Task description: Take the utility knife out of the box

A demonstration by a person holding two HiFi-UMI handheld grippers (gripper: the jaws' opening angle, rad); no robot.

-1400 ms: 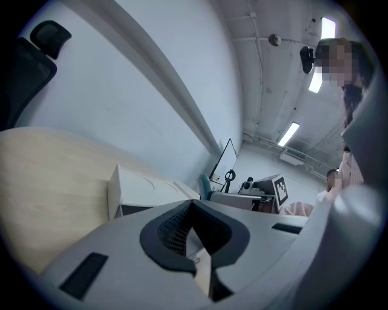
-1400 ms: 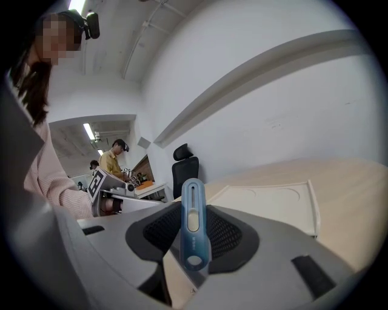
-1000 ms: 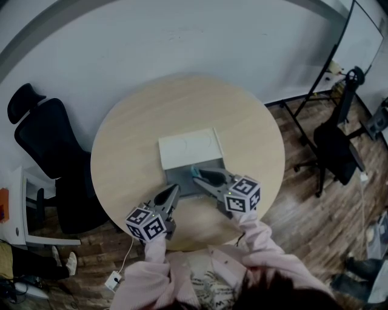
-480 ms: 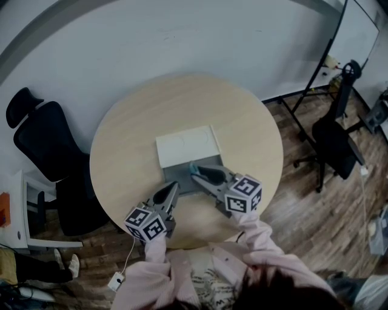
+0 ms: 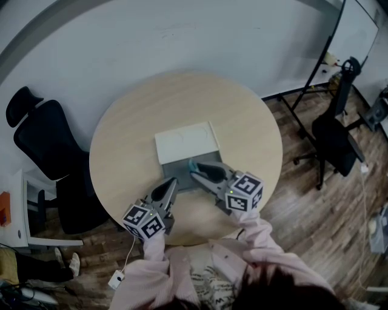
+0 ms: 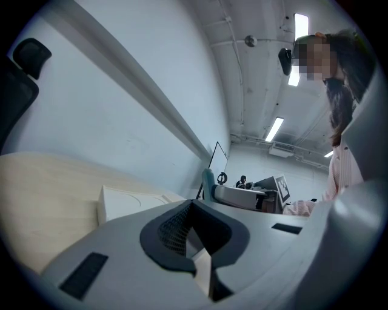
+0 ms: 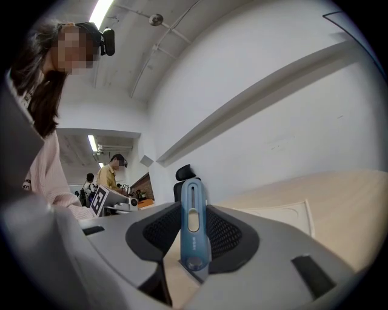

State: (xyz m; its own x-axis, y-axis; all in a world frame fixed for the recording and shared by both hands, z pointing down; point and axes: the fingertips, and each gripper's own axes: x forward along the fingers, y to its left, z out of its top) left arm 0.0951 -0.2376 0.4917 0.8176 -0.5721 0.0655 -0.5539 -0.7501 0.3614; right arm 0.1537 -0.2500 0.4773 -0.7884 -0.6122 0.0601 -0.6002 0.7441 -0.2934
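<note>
On both grippers, the only markings are the black-and-white square patterns of the marker cubes. The small print on the body of the utility knife is too fine to read.

Head view: a round table with a pale wood top stands on a dark plank floor close to a white wall. A black office chair stands to the left of the table, with a second black chair and a whiteboard stand to the right. Near the middle of the table lies the box, a grey tray. Its white lid lies flat against the tray's far edge.

You hold your right gripper over the near right part of the tray, with its jaws clamped on the blue knife.

Right gripper view: the knife stands upright between the two dark ribbed pads. Its slider faces the camera and its rounded end rises past the jaw tips. Whether the knife touches the tray cannot be told. Other people stand in the background under ceiling strip lights.

Your left gripper sits at the tray's near left edge, apart from the knife.

Left gripper view: its jaws meet at the tips with nothing between them. Your pink sleeves show behind both cubes.
</note>
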